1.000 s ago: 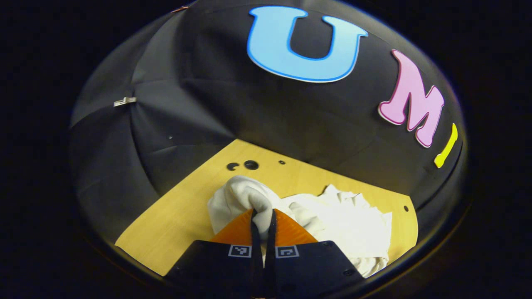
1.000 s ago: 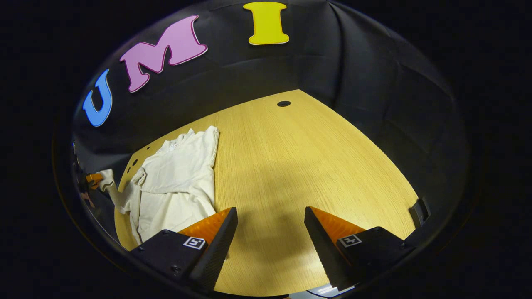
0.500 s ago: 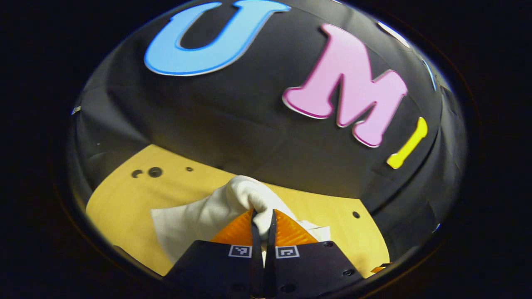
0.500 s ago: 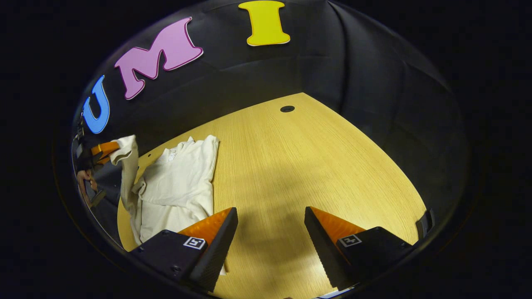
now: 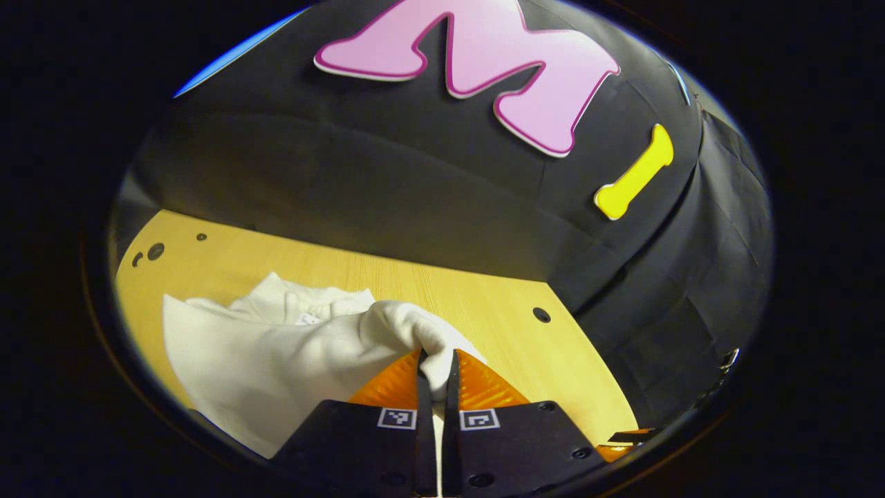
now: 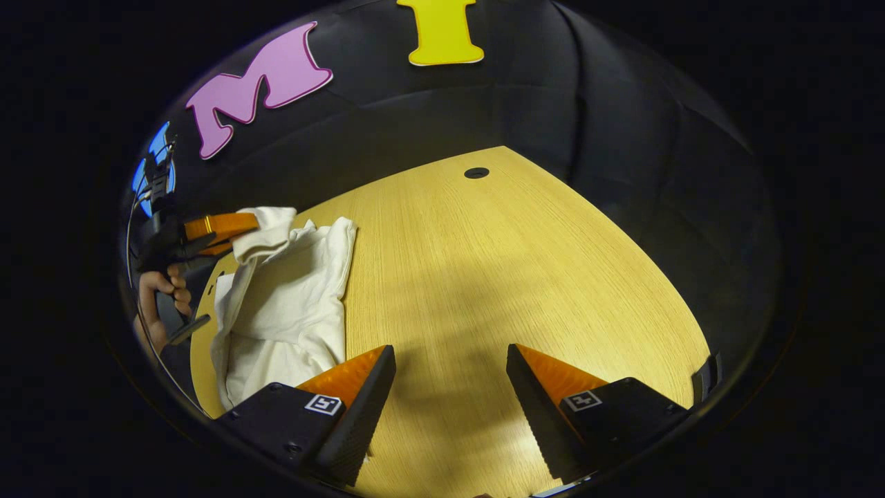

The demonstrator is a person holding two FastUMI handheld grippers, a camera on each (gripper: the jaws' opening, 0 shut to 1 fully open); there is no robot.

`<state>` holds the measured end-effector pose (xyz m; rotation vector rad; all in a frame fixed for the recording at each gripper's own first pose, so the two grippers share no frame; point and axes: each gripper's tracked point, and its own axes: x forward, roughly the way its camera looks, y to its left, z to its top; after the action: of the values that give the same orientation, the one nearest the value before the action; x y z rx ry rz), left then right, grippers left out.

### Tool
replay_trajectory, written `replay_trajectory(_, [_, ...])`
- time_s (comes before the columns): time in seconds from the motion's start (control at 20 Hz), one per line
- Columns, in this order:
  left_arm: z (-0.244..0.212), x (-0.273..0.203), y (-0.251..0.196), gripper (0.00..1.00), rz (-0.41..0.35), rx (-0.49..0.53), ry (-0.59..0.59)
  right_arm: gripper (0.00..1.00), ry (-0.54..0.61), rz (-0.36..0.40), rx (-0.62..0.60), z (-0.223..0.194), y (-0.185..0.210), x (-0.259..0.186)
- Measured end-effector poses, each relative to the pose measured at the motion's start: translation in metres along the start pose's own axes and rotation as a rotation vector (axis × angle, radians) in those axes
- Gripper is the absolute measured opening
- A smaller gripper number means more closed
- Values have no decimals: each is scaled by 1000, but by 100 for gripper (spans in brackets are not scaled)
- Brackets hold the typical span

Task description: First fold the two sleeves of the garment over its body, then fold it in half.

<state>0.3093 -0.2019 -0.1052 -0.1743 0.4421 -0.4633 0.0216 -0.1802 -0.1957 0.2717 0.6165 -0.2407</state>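
Note:
A white garment (image 6: 290,290) lies on the wooden table (image 6: 498,263) at the left of the right gripper view. Its sleeve (image 5: 401,328) is pinched between the orange fingers of my left gripper (image 5: 435,363), which is shut on it and holds it lifted over the garment's body (image 5: 242,360). In the right gripper view that left gripper (image 6: 252,225) hangs above the garment's far end, held by a hand (image 6: 162,294). My right gripper (image 6: 449,360) stands open over bare table, just right of the garment's near edge, with nothing between its fingers.
Black cloth walls close the booth at the back and sides. Small round holes (image 6: 476,172) (image 5: 541,315) mark the table near its far edge. Bare wood stretches to the right of the garment. A dark clip (image 6: 702,377) sits at the table's right edge.
My left gripper has carried the sleeve up and across, from beside the garment to above its body. The right gripper has stayed open in place.

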Motion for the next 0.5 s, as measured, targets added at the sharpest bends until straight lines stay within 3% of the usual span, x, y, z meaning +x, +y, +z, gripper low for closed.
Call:
replay_trajectory(0.1, [-9, 4, 1, 17, 14, -7, 18, 99, 1, -2, 7, 2, -1, 2])
replay_trajectory(0.2, [-17, 5, -7, 30, -18, -16, 19, 99, 7, 1, 2, 1, 1, 5])
replay_trajectory(0.3, [-17, -5, -16, 53, -54, -17, 1, 99, 12, 12, -4, -1, 5, 6])
replay_trajectory(0.4, [-19, -22, -9, 75, -40, 7, -10, 99, 21, 36, -8, -3, 18, 8])
replay_trajectory(0.45, [-22, -36, 2, 96, -12, 32, -19, 99, 26, 55, -13, -6, 27, 9])
replay_trajectory(0.5, [-25, -50, 12, 96, 12, 56, -26, 99, 32, 69, -15, -9, 34, 8])
